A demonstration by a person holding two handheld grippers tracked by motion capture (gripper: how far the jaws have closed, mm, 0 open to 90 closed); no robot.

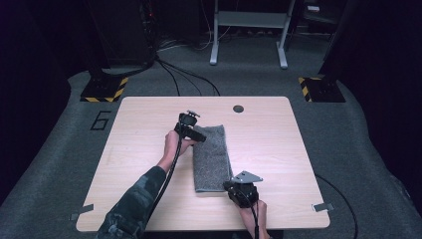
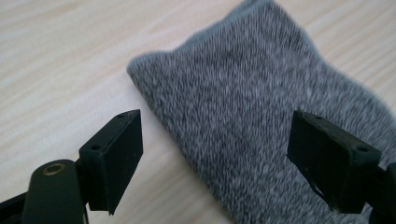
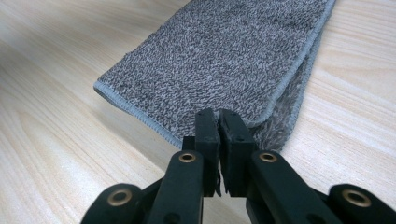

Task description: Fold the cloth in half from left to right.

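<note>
A grey towel [image 1: 211, 159] lies folded into a long strip on the wooden table [image 1: 278, 149]. My left gripper [image 1: 197, 135] hovers at the strip's far left corner. In the left gripper view its jaws [image 2: 215, 128] stand wide open, with the towel [image 2: 261, 116] on the table beyond them and nothing pinched. My right gripper [image 1: 232, 186] is at the strip's near right corner. In the right gripper view its jaws [image 3: 218, 114] are pressed together on the corner of the towel's [image 3: 224, 56] top layer, and a fluffier lower layer shows at the right.
A round cable hole [image 1: 238, 108] sits near the table's far edge. Bare wood surrounds the towel on both sides. Cables [image 1: 189, 79] run over the grey carpet beyond the table, and a metal frame [image 1: 249, 30] stands at the back.
</note>
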